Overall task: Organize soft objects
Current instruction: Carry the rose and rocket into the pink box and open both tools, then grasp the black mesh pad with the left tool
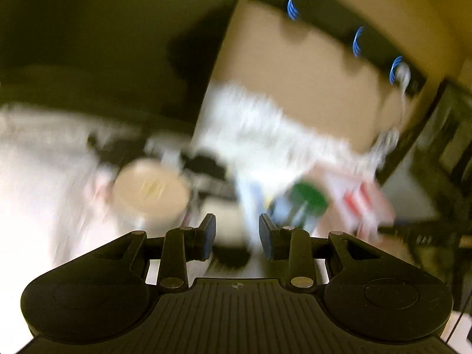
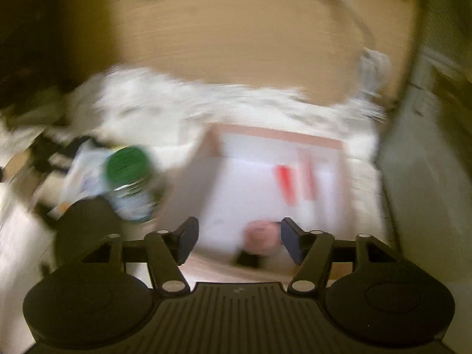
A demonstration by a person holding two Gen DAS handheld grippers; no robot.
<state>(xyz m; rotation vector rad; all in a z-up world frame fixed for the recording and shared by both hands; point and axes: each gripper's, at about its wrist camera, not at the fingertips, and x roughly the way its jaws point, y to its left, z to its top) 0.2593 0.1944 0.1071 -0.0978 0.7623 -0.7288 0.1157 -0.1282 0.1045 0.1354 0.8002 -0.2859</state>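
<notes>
Both grippers (image 1: 237,240) (image 2: 239,240) gape empty; green-capped jar (image 2: 128,166), white box (image 2: 265,183), fluffy cloth (image 2: 206,103) crowd ahead.

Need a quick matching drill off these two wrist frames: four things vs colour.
Things:
1. screw lid of the clear jar
2. fluffy soft cloth
3. flat rectangular box with a stripe on it
4. round tub lid

Colours:
A. beige
B. white with red stripe
C. green
D. white, fuzzy

Pairs: 1-C, 2-D, 3-B, 4-A
</notes>
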